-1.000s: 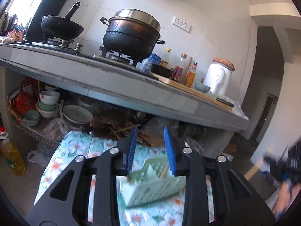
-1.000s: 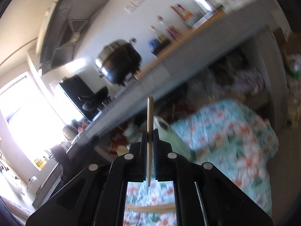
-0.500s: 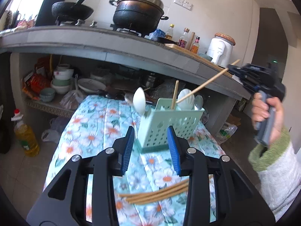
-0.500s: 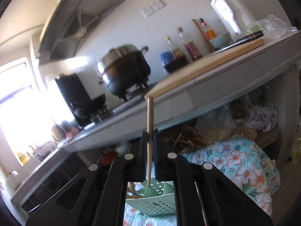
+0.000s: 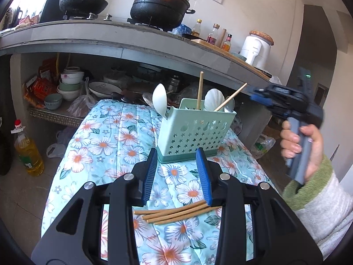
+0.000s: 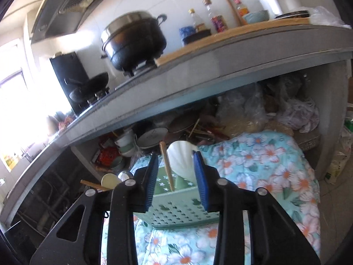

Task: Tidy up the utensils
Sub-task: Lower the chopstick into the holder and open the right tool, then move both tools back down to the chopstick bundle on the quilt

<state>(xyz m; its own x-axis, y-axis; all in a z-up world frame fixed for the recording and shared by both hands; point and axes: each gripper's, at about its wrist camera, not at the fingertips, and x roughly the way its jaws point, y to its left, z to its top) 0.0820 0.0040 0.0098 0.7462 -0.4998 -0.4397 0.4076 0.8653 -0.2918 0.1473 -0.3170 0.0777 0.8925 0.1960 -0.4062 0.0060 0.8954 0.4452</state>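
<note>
A mint green perforated utensil holder (image 5: 194,130) stands on the floral tablecloth (image 5: 103,145). It holds white spoons (image 5: 161,99) and two wooden chopsticks (image 5: 199,92), one leaning right. Several loose chopsticks (image 5: 176,213) lie on the cloth just below my left gripper (image 5: 177,174), which is open and empty in front of the holder. My right gripper (image 6: 176,176) is open just above the holder (image 6: 176,205); a chopstick (image 6: 166,167) stands in the holder between its fingers. It also shows at the right of the left wrist view (image 5: 284,103).
A grey concrete counter (image 5: 132,42) with a black pot (image 5: 158,4), a wok and bottles overhangs behind the table. Bowls and plates (image 5: 70,86) crowd the shelf under it. An oil bottle (image 5: 28,152) stands on the floor at left.
My right gripper has opened and let go of its chopstick, which now stands leaning in the holder. My left gripper has pulled back from the holder and tilted down.
</note>
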